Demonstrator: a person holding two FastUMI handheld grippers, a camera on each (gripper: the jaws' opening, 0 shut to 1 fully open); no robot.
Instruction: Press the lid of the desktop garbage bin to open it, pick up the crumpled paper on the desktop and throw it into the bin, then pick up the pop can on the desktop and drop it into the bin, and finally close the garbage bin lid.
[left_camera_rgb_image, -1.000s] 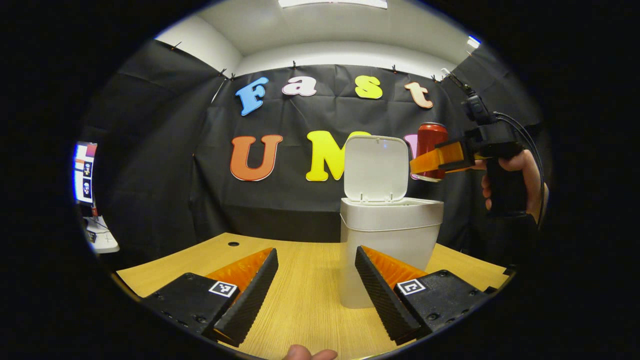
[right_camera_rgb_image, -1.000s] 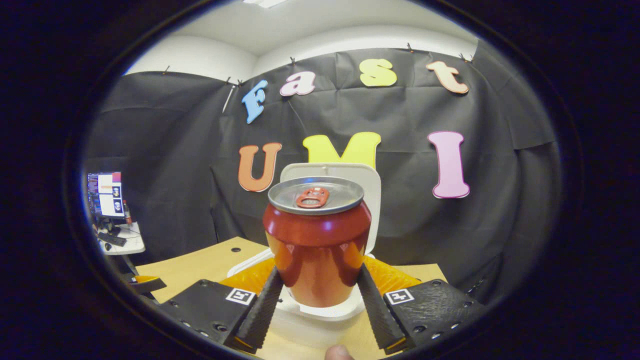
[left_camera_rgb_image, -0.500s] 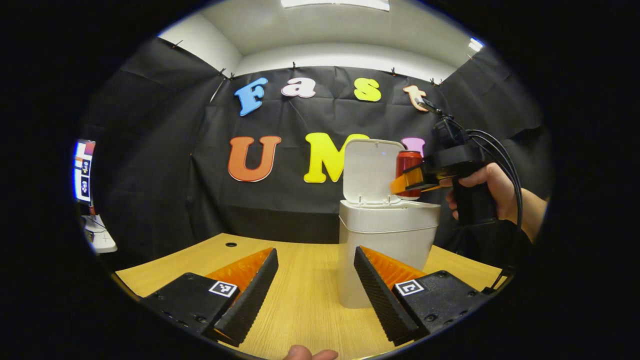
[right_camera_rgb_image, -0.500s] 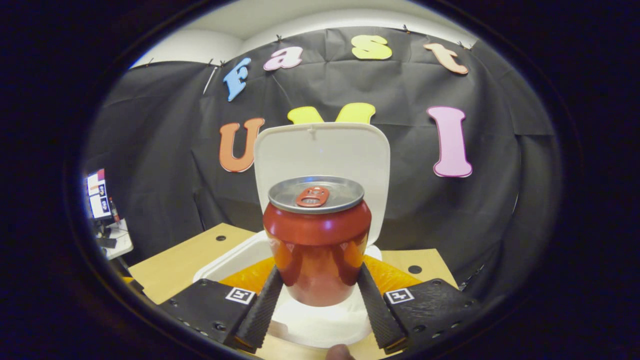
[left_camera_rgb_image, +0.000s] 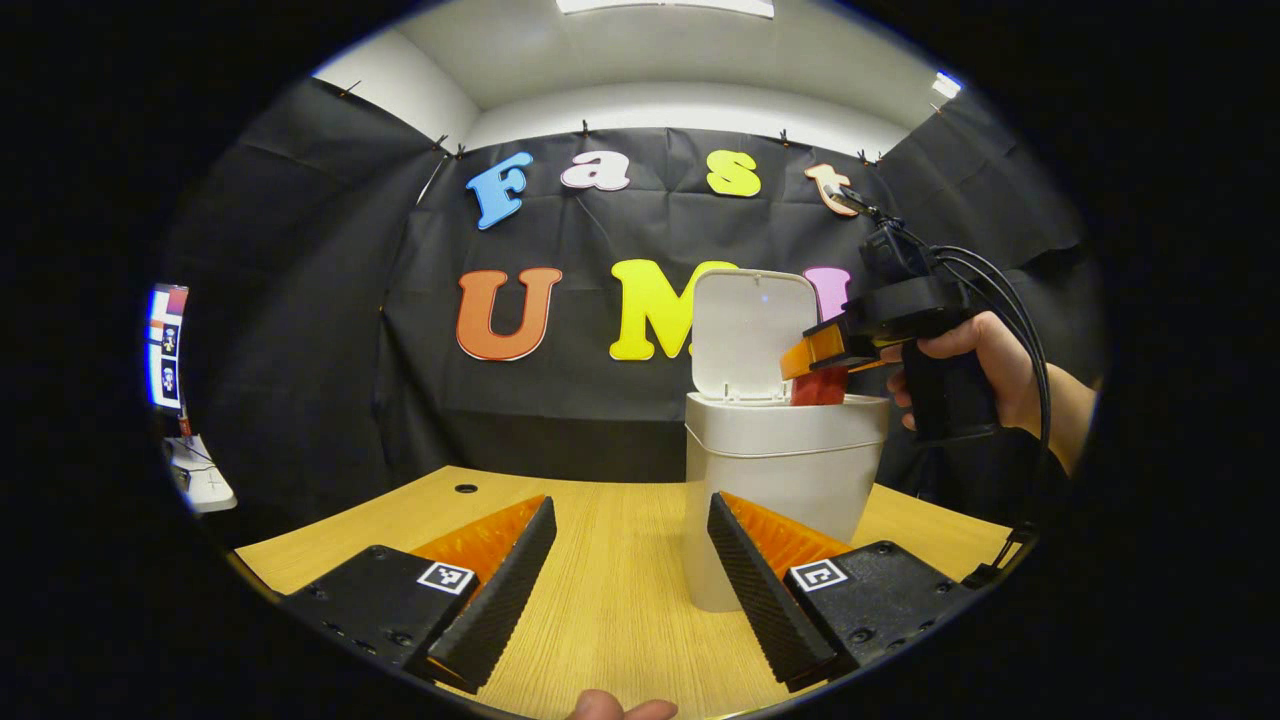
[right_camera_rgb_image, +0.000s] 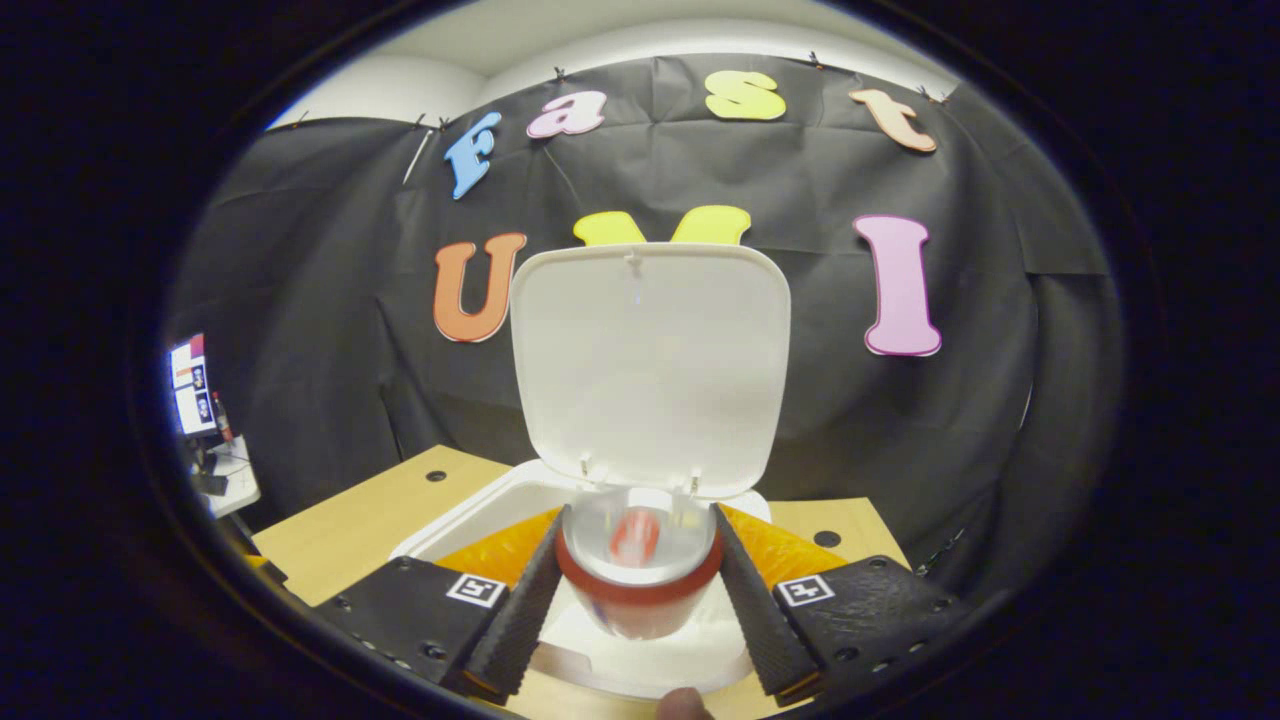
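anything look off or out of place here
Nothing stands out. The pop can is blurred, sinking into the open bin between the right gripper fingers; the lid stands upright.

White bin (left_camera_rgb_image: 785, 470) upright, lid (right_camera_rgb_image: 648, 365) raised at 12 o'clock; red can (right_camera_rgb_image: 638, 575), blurred, upright, partly inside opening.

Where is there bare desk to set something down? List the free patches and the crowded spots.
Free: the broad wood of the desk left of the bin, from the left gripper back to the cable hole. A narrower strip lies right of the bin.
Crowded: the bin's mouth, where the right gripper, the can and the raised lid meet.
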